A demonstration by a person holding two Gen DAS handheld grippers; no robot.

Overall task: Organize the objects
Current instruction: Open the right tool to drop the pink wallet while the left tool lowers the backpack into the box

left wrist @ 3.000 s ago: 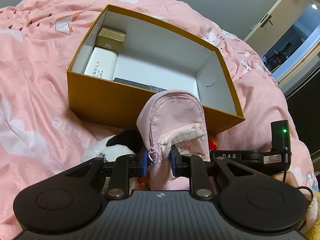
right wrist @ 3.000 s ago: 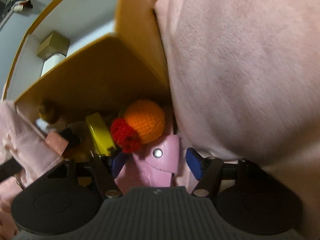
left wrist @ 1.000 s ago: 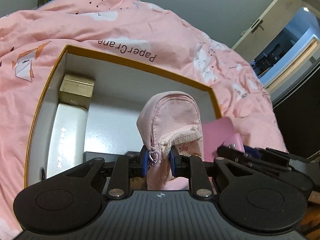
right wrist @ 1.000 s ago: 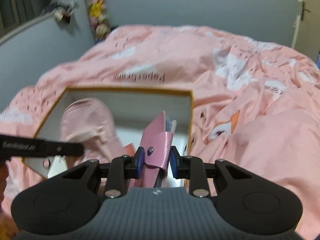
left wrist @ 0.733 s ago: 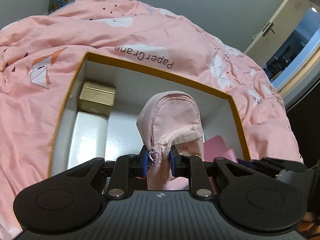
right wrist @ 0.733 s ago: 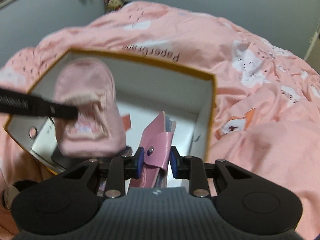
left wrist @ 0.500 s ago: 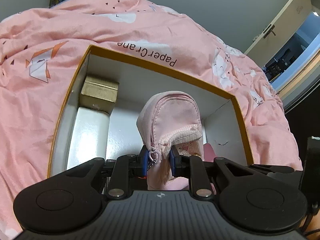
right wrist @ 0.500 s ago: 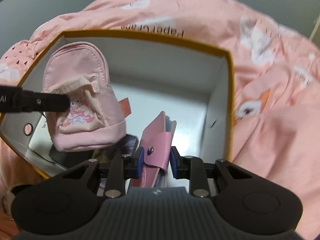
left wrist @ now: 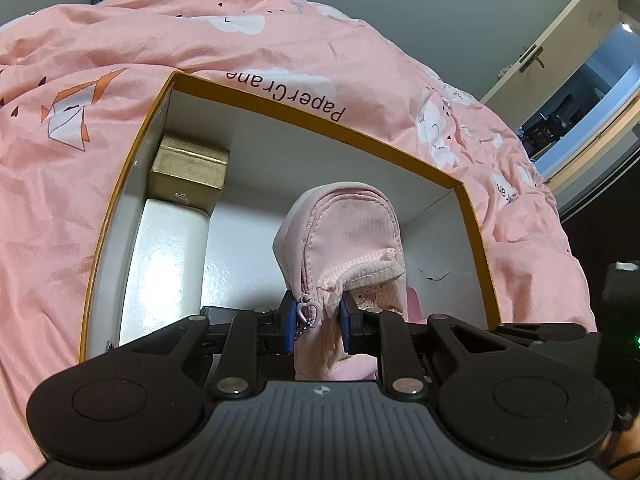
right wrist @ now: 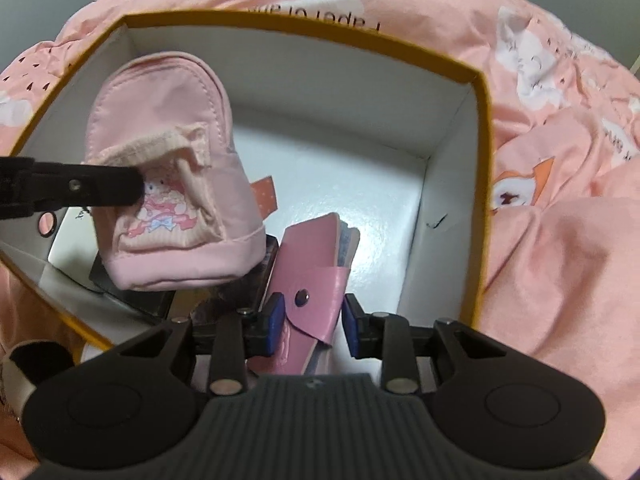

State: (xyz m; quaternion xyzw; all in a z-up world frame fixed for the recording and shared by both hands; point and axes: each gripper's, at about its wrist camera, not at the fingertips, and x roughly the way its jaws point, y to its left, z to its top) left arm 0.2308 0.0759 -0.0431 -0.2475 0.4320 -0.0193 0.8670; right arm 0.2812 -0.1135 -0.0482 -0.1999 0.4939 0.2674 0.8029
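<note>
An orange cardboard box (left wrist: pixel 256 109) with a white inside lies open on a pink bed cover; it also shows in the right wrist view (right wrist: pixel 482 128). My left gripper (left wrist: pixel 316 330) is shut on a small pink pouch (left wrist: pixel 348 236) and holds it over the box's near half. The pouch (right wrist: pixel 168 152) hangs at the left in the right wrist view. My right gripper (right wrist: pixel 308 324) has its jaws slightly apart around a pink snap wallet (right wrist: pixel 316 276), which reaches down into the box at the right front.
A gold box (left wrist: pixel 188 166) and a white box (left wrist: pixel 164 264) lie along the box's left wall. A dark flat item (right wrist: pixel 132 292) lies at the box's near edge. The pink cover (left wrist: pixel 100 52) surrounds the box. A door and cabinet (left wrist: pixel 560 56) stand at the right.
Both grippers have moved forward and down over the box. The right gripper's jaws have widened a little around the wallet, which now sits lower inside the box.
</note>
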